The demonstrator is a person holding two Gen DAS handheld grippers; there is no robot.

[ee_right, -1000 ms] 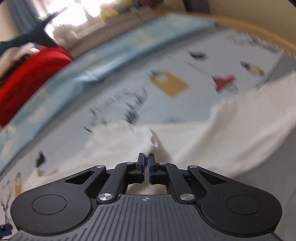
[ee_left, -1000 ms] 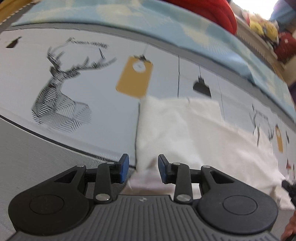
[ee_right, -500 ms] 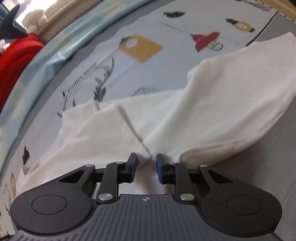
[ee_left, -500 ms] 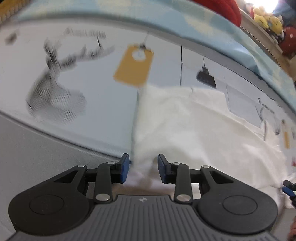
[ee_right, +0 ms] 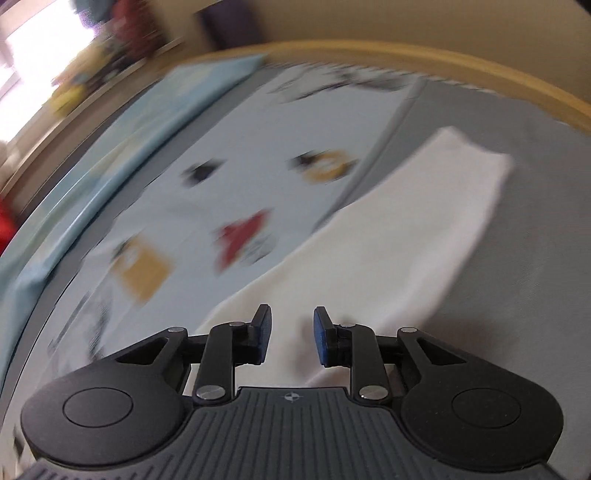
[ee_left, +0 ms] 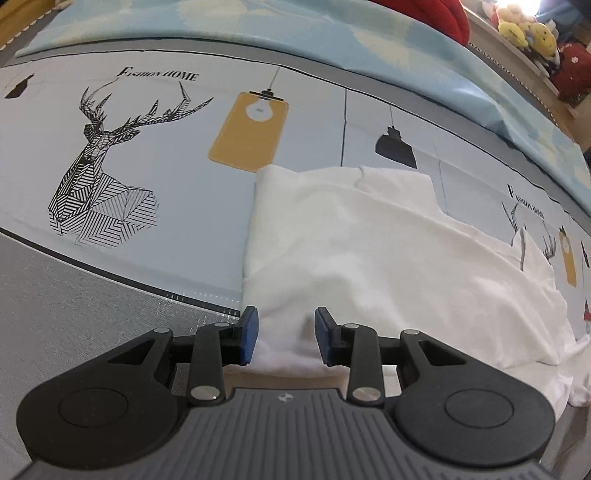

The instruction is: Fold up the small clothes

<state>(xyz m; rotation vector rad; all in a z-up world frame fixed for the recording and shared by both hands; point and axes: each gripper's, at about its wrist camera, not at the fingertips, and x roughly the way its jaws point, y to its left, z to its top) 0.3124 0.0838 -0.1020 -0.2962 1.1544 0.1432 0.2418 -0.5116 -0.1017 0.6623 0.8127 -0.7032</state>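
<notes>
A white garment lies partly folded on a printed bed sheet. Its left edge is a straight fold. My left gripper is open, its blue pads on either side of the garment's near edge, with cloth between them. In the blurred right wrist view a long white part of the garment stretches away to the upper right. My right gripper is open just above its near end, holding nothing.
A light blue blanket runs along the back of the bed. Red fabric and plush toys lie behind it. A grey band borders the sheet near me. A wooden bed rim curves at the far side.
My right gripper has let go of the white cloth, opened, and swung right toward the garment's long end. My left gripper stayed open at the garment's near edge; the cloth settled flatter.
</notes>
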